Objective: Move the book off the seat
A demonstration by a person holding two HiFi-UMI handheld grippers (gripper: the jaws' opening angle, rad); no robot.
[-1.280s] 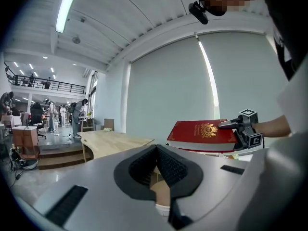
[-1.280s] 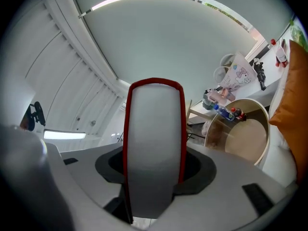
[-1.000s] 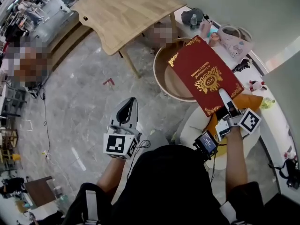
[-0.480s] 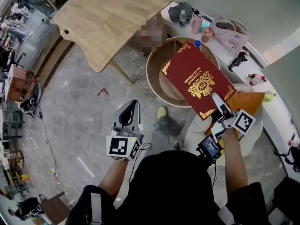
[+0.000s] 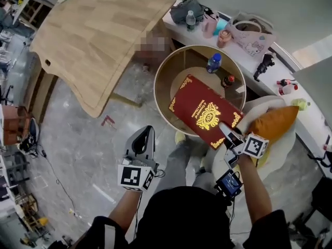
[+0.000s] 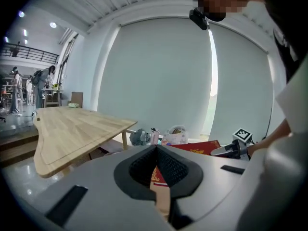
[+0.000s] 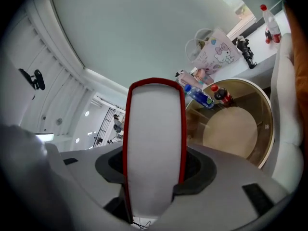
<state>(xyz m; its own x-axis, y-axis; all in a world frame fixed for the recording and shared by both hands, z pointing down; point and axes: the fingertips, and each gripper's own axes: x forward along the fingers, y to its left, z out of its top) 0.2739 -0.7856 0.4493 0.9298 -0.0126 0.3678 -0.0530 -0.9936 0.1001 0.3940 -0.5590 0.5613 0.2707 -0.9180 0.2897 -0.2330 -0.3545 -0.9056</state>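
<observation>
Left claw [image 5: 147, 131] hovers with jaws together; right claw [image 5: 224, 129], arm outstretched, clamps the book [image 5: 199, 112].

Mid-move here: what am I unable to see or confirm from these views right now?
- Head view: the gold title on the book is too small to read.
- Head view: the book covers part of the round table; whatever lies beneath is hidden.
- Head view: the cushion hides much of the seat.
- Right gripper view: the book's page edge between the jaws blocks the middle.
</observation>
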